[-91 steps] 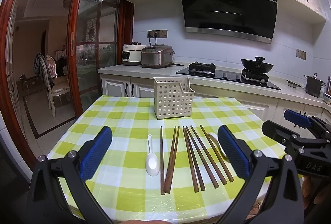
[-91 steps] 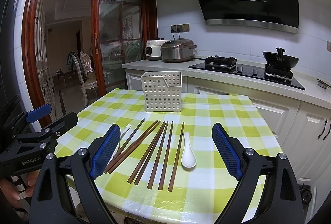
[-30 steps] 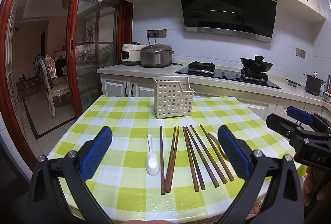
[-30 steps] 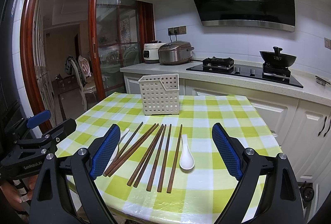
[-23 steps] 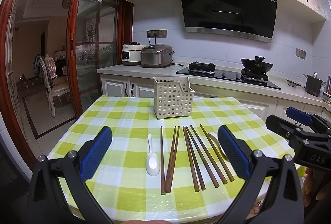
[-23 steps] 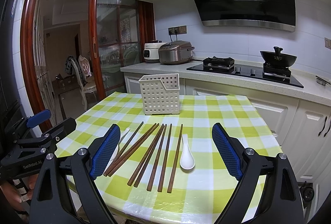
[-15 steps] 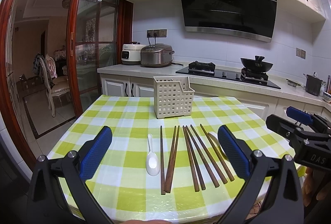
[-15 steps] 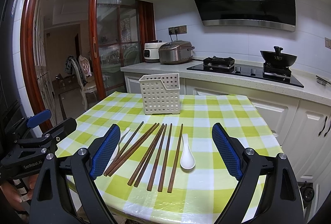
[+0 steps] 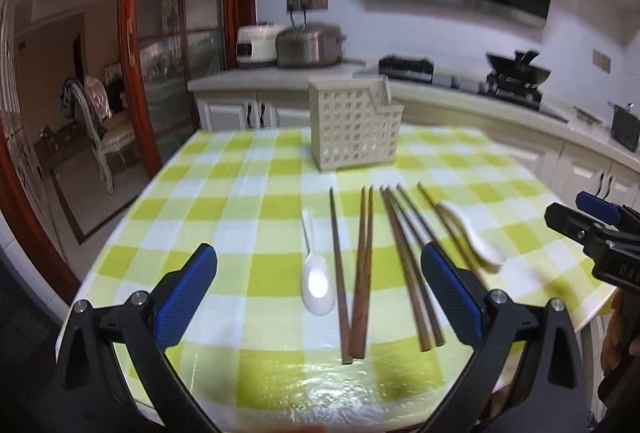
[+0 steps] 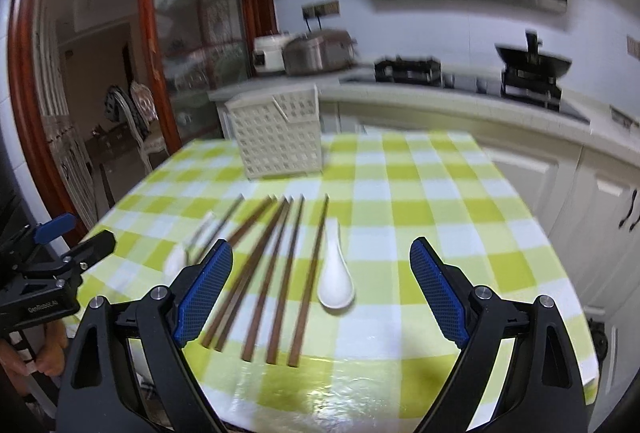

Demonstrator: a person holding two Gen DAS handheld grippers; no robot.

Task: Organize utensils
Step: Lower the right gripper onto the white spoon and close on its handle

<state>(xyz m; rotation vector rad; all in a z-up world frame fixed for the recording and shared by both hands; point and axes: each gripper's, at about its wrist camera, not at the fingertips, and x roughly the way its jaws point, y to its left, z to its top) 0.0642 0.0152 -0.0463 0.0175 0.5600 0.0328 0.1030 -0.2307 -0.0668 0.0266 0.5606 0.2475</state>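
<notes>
Several brown chopsticks [image 9: 362, 265] [image 10: 282, 273] lie side by side on the green-and-white checked table [image 9: 240, 217]. A white spoon [image 9: 314, 279] rests at their left end, and a second white spoon [image 9: 476, 237] [image 10: 335, 279] at their right end. A cream perforated utensil basket [image 9: 354, 125] [image 10: 280, 135] stands upright behind them. My left gripper [image 9: 318, 299] hovers open above the table's near edge, over the left spoon and chopsticks. My right gripper [image 10: 322, 291] is open too, above the right spoon. Nothing sits between either pair of blue pads.
Each view shows the other gripper at its side edge, with a hand [image 10: 44, 353] holding the left one. A kitchen counter [image 9: 460, 93] with rice cookers, a stove and a wok runs behind the table. A wooden sliding door and a chair [image 9: 100, 121] are at the left.
Both grippers have moved forward and tilted down toward the table, so utensils look closer and the views are motion-blurred. Both stay open. Nothing on the table has shifted.
</notes>
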